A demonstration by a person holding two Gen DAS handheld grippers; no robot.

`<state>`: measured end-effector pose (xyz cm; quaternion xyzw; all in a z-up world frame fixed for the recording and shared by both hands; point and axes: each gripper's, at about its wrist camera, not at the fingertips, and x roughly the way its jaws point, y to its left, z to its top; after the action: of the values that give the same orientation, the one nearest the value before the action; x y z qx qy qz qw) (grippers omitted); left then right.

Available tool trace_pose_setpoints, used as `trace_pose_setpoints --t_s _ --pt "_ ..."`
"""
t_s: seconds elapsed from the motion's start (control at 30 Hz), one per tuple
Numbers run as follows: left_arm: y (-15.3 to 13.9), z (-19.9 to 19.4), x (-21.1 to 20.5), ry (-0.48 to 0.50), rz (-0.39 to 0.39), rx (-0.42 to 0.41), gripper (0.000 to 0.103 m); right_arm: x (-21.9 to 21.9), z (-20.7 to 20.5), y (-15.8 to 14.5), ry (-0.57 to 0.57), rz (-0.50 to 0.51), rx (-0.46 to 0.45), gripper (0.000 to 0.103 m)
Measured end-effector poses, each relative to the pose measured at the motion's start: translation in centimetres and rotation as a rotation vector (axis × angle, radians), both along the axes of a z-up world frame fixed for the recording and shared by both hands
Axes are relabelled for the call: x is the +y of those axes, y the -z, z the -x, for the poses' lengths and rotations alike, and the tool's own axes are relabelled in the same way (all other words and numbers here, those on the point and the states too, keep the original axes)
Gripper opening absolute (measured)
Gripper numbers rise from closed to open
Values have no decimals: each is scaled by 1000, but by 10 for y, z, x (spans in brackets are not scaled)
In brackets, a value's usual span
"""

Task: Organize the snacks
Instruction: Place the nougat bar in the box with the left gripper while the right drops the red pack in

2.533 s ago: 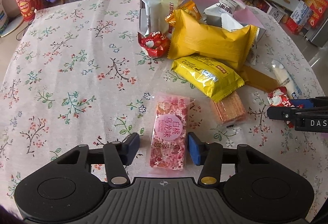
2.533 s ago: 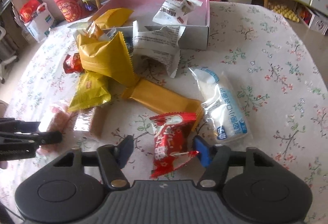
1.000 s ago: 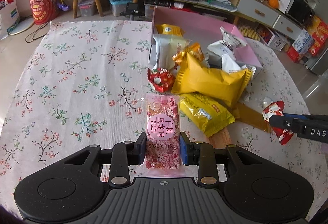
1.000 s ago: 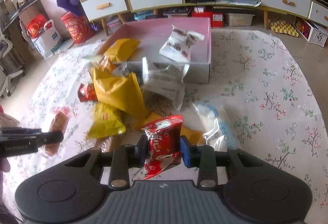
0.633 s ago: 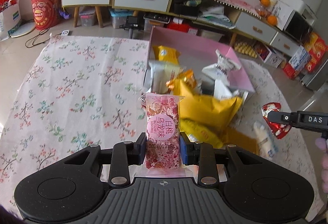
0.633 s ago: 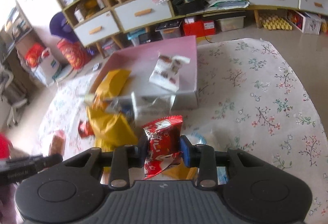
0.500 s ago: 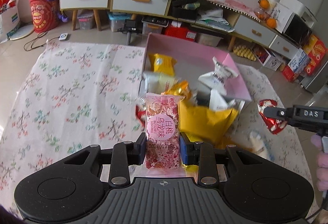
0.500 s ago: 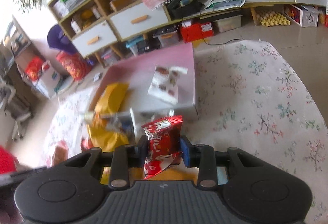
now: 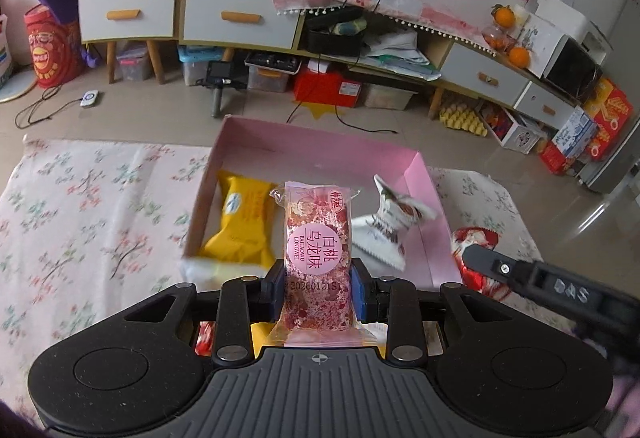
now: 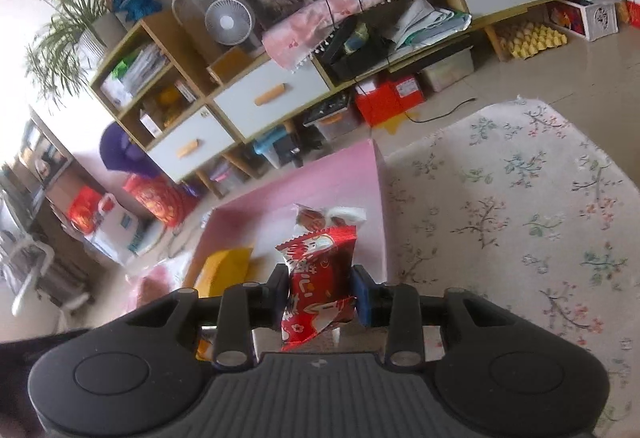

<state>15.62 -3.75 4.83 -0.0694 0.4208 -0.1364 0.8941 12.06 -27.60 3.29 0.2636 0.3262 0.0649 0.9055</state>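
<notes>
Snacks now lifted off the desk: left gripper [image 9: 318,288] fingers clamped on pink packet [image 9: 318,258], right gripper [image 10: 320,296] fingers clamped on red packet [image 10: 318,278], both carried up over the pink box [image 9: 424,177], so drop-in looks next.

Your box [image 9: 428,197] sits on the table's [image 9: 80,205] far side; inside it, one packet [image 9: 240,226] lies left, another [image 9: 384,230] right. Cabinets [image 9: 180,13] stand beyond.
</notes>
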Motion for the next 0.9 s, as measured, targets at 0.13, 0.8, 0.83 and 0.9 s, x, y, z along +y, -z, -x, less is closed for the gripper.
trace_pose_setpoints --t_s 0.13,0.8,0.83,0.9 --pt "15 -20 -15 -17 -19 13 29 -2 -3 8 7 -14 -21 18" --pt "39 -48 -27 -34 -52 -7 33 7 -6 17 -224 143 327 49" --pt "39 -46 -26 -40 -51 -16 33 11 -6 19 -234 158 339 48" --pt "38 -45 -25 -36 -46 -10 39 19 -7 26 -252 195 362 47"
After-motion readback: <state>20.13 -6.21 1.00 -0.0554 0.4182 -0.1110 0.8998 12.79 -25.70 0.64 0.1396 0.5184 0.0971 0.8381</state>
